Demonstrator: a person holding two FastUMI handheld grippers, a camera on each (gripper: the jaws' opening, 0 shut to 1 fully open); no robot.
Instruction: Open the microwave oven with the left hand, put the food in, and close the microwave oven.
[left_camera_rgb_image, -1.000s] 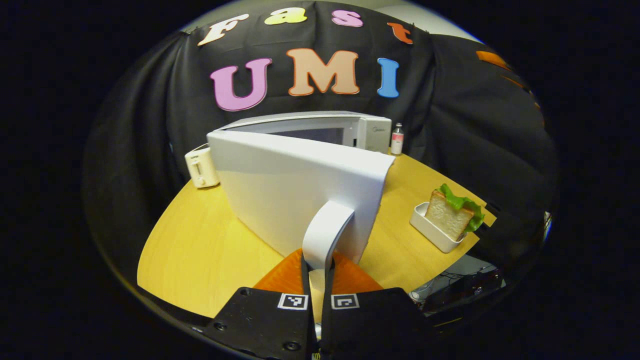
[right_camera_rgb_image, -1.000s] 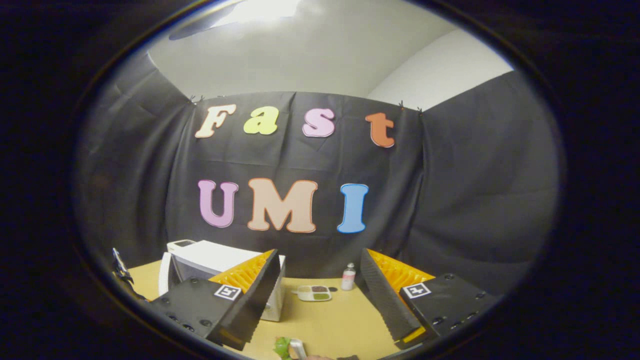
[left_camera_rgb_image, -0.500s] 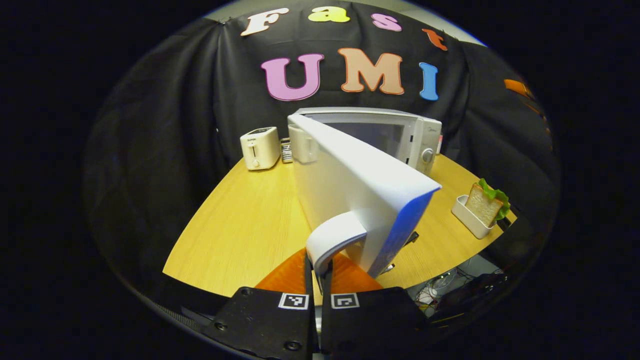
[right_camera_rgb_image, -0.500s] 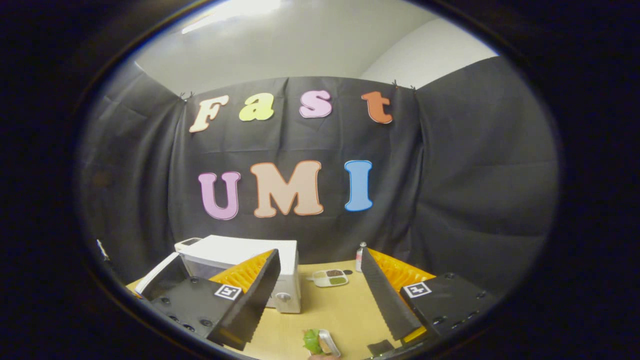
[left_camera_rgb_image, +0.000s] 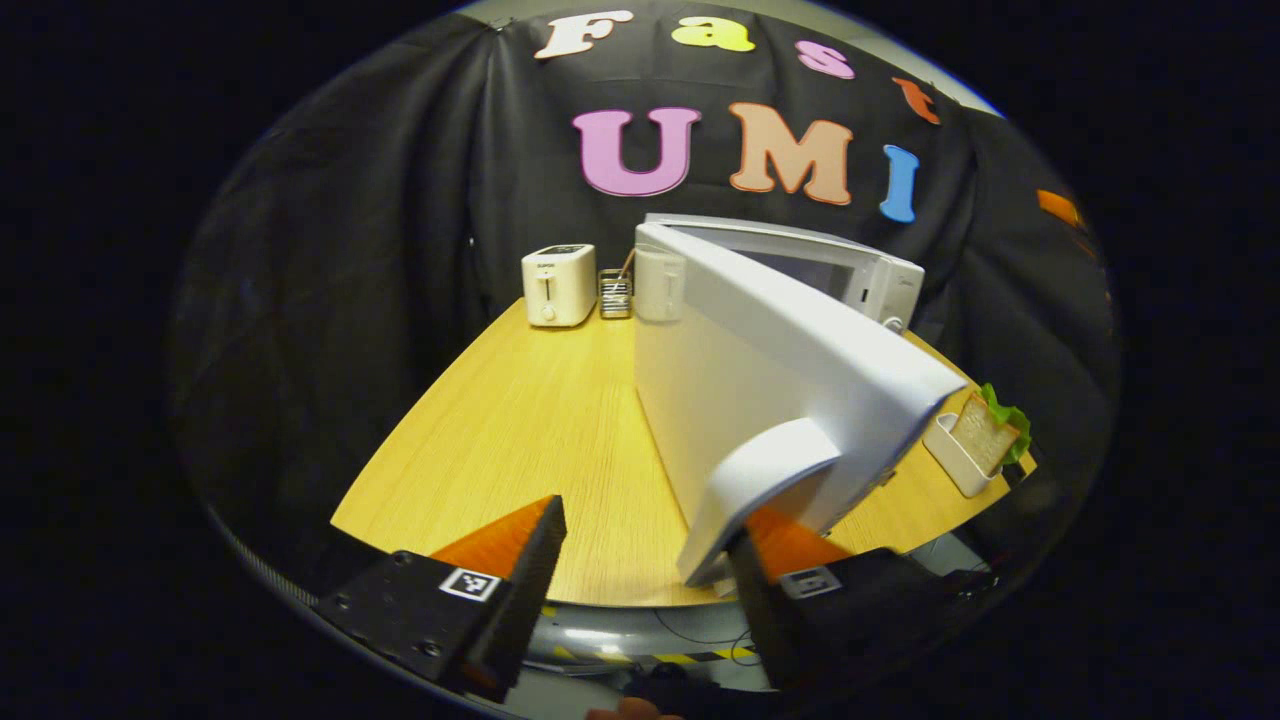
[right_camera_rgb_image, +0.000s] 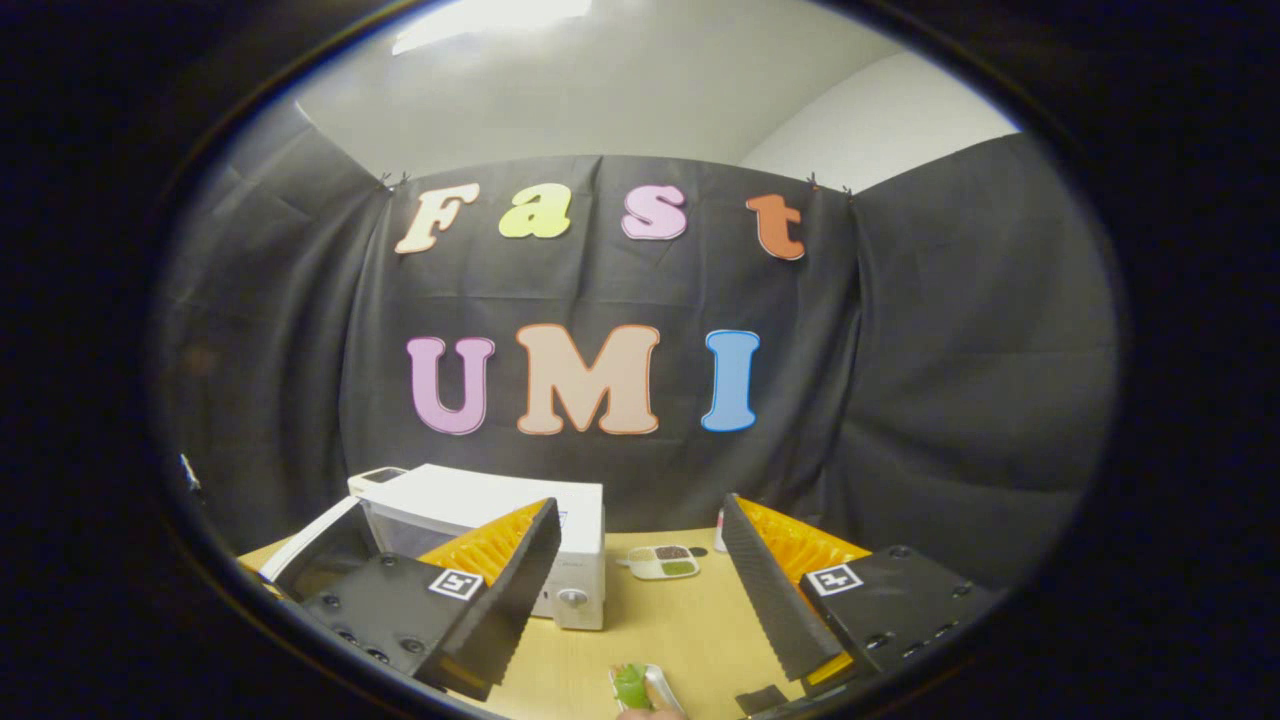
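Observation:
The white microwave (left_camera_rgb_image: 865, 275) stands at the back of the wooden table (left_camera_rgb_image: 520, 430), its door (left_camera_rgb_image: 760, 380) swung wide open toward me. The door's curved handle (left_camera_rgb_image: 765, 480) sits just inside the right finger of my left gripper (left_camera_rgb_image: 640, 590), which is open and holds nothing. The sandwich with lettuce (left_camera_rgb_image: 985, 430) leans in a white tray (left_camera_rgb_image: 950, 460) at the table's right edge. In the right gripper view the microwave (right_camera_rgb_image: 500, 500) shows with its door (right_camera_rgb_image: 310, 540) open to the left. My right gripper (right_camera_rgb_image: 635, 600) is open above the table, with the sandwich's lettuce (right_camera_rgb_image: 630, 685) just below it.
A white toaster (left_camera_rgb_image: 558, 285), a small rack (left_camera_rgb_image: 615, 295) and a white mug (left_camera_rgb_image: 660, 285) stand at the back left. A divided dish (right_camera_rgb_image: 660, 562) and a small bottle (right_camera_rgb_image: 718, 530) sit right of the microwave. The table's front edge lies close to my left gripper.
My left gripper has opened and let go of the door handle after swinging the door wider. The right gripper stays open and has shifted only slightly.

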